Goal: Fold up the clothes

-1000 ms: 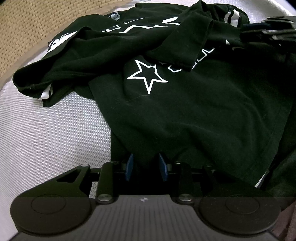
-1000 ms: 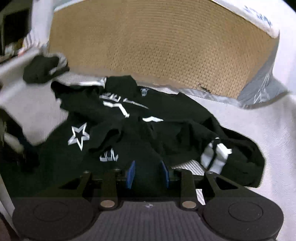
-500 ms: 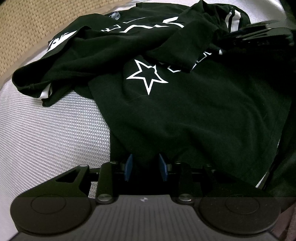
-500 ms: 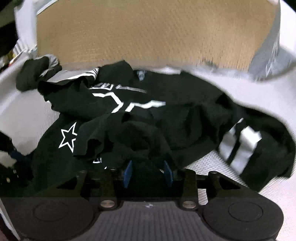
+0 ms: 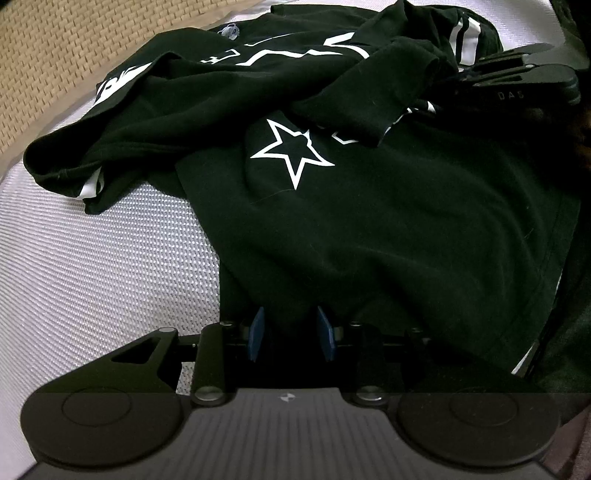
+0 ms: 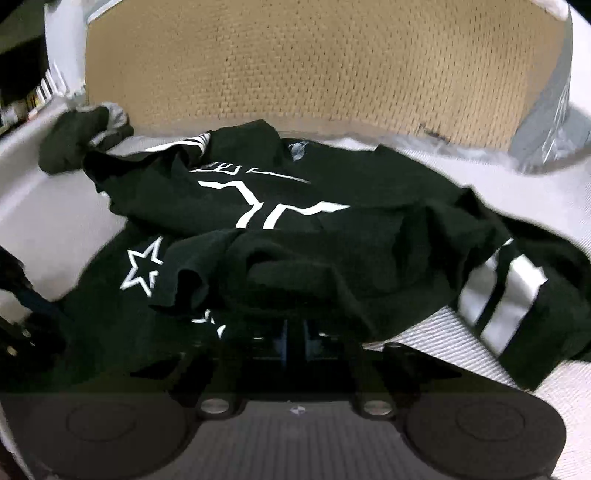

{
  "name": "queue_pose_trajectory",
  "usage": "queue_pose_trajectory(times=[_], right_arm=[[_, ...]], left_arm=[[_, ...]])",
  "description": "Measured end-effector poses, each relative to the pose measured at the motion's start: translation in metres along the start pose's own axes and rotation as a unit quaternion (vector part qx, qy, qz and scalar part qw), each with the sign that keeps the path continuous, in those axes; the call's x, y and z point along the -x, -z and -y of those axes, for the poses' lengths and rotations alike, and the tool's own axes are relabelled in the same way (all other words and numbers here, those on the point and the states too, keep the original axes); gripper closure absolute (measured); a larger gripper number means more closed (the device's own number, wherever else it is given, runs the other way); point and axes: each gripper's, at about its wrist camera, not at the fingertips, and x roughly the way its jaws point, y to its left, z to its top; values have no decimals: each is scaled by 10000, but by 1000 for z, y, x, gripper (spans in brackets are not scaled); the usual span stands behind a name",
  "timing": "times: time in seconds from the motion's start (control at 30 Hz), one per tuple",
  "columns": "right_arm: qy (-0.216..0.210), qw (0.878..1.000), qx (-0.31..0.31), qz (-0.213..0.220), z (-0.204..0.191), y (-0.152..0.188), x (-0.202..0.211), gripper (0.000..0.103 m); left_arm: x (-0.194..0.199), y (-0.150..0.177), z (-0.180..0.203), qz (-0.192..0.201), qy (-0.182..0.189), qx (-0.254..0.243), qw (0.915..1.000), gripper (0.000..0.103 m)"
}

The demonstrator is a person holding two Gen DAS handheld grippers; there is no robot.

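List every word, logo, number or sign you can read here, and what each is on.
"DAS": embossed on the right gripper, seen from the left wrist view.
White outlined lettering on the black shirt: folded over, unreadable.
White star on the shirt: a sign, no text.
Small neck label: too small to read.
No numbers are visible.

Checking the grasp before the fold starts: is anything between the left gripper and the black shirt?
Nothing visible. The left gripper sits right at the hem of the black shirt, fingers apart, only cloth ahead. The right gripper is at another fold.
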Motion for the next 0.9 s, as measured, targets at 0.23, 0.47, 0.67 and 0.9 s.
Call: queue_pose_trajectory(times=[0.23,0.47,0.67,0.9], right_arm=[[211,9969,-694,304,24,1,28,98],[510,9943,-866,348,32,3,40,98],[502,9948,-813,347,27,9,45,98],[406,9950,-889,186,25,10,34,96]], left_arm=[[1,3,-1,40,22,-24,10000,68],[1,3,-2,47,12,-64,10000,68],[1,2,-5,37,37,-91,9999,68],[6,-11,-1,-200,-49,-195,9996,59]])
